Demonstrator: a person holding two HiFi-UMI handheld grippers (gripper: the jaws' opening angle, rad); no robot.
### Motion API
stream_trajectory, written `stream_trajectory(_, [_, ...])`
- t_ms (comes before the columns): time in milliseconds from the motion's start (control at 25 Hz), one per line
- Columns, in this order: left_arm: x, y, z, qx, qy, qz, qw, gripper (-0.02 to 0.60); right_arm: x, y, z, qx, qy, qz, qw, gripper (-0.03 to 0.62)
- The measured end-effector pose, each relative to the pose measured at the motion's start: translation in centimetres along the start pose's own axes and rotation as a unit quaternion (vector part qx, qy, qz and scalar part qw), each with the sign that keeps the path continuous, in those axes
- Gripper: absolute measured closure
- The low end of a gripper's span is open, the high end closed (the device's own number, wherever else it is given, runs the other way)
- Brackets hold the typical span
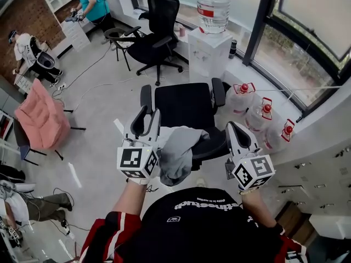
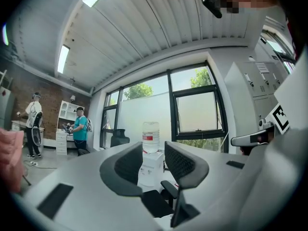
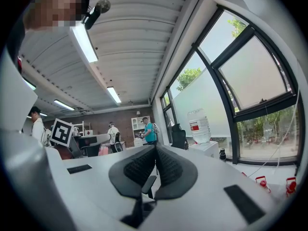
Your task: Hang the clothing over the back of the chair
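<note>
Grey clothing point(image 1: 178, 149) draped over the back of the black chair point(image 1: 184, 106), at the seat's 6 o'clock, just off 3 o'clock of the left tool point(image 1: 149, 116), which is parted and empty; right tool point(image 1: 235, 127) pressed together on nothing.

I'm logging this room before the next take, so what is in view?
clothing: 1, grey, draped on the near chair's back, beside the left gripper
near chair: 1, black, right in front of the person
far chair: 1, black, behind it near the window
dispenser: 1, white, clear bottle on top, by the window
jugs: 3, clear with red caps, on the floor right of the near chair
pink chair: 1, on the left
people: 2, one in teal, one in white, far left
left gripper: 1, white, jaws apart, empty
right gripper: 1, white, jaws together, empty
</note>
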State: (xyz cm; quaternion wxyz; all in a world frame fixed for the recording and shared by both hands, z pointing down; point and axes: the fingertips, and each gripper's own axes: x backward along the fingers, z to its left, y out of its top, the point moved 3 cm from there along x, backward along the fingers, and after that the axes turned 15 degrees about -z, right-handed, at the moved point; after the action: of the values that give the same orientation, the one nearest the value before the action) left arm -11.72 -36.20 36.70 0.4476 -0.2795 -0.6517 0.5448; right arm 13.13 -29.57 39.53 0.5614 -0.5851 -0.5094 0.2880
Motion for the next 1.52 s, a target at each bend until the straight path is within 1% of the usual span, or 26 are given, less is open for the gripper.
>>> stream_trajectory(240, [2.2,0.3,-0.2,0.007,0.013,-0.001,0.9999,0.429,-0.4,0.2,0.5,0.007,-0.001,-0.003,1.000,0.579])
stream_trajectory(560, [3.6,0.6,-0.4,0.004,0.021,-0.005,0.9998,0.474,-0.3,0.1,0.9,0.008,0.000,-0.004,1.000,0.579])
stream_trajectory(880, [4.0,1.3,-1.0,0.003,0.016,-0.013,0.9998,0.534,0.1,0.1,1.3,0.006,-0.003,-0.006,1.000,0.579])
stream_trajectory(1280, [4.7,1.5,-1.1,0.010,0.011,-0.016,0.9998,0.557,0.2,0.2,2.0,0.007,-0.002,-0.009,1.000,0.579])
stream_trajectory(1520, [4.7,1.5,-1.6,0.009,0.006,-0.016,0.9998,0.558,0.1,0.6,2.4,0.013,0.002,-0.014,1.000,0.579])
